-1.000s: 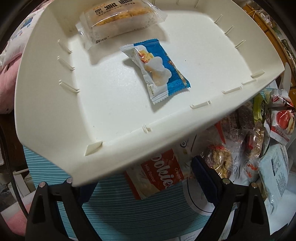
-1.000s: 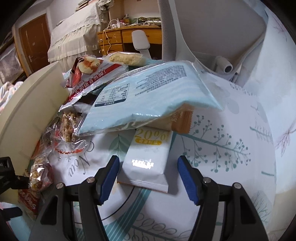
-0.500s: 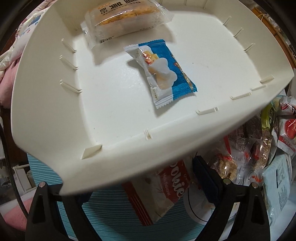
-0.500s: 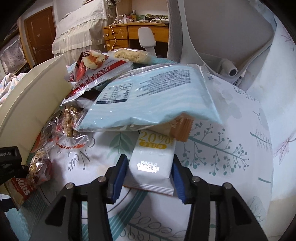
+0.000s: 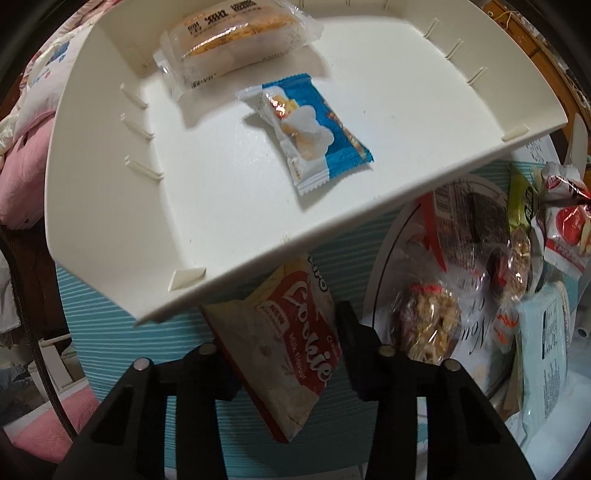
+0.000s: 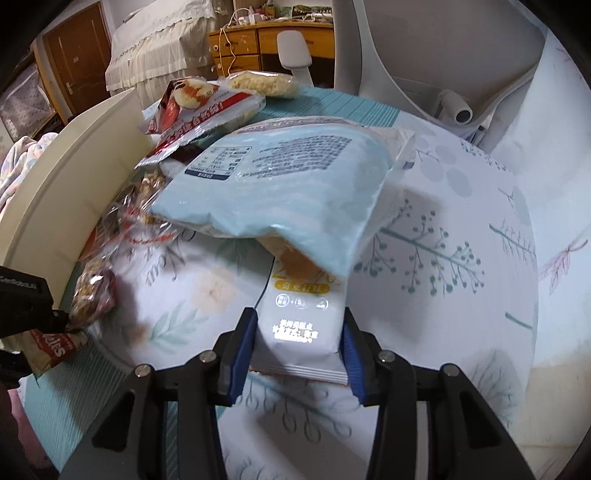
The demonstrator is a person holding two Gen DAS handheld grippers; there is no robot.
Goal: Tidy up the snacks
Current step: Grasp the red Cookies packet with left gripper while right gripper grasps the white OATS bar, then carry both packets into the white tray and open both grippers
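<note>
My left gripper (image 5: 284, 354) is shut on a red and white cookies packet (image 5: 291, 347) and holds it just below the near rim of a cream tray (image 5: 110, 206). The tray holds a clear-wrapped cake (image 5: 229, 33) at the back and a blue packet (image 5: 310, 129) in the middle. My right gripper (image 6: 299, 350) is shut on a white packet (image 6: 303, 321) whose far end lies under a large pale blue bag (image 6: 280, 184). The cookies packet also shows at the left edge of the right wrist view (image 6: 51, 343).
A heap of snacks lies on the tablecloth right of the tray: nut clusters in clear wrap (image 5: 428, 321), a red packet (image 5: 565, 225), a green packet (image 5: 521, 199). A red bag (image 6: 195, 107) and a pale cake (image 6: 262, 81) lie behind the blue bag. A white chair (image 6: 424, 55) stands beyond.
My left gripper has closed on the cookies packet and lifted it off the table. My right gripper has closed on the white packet and drawn it out from under the blue bag.
</note>
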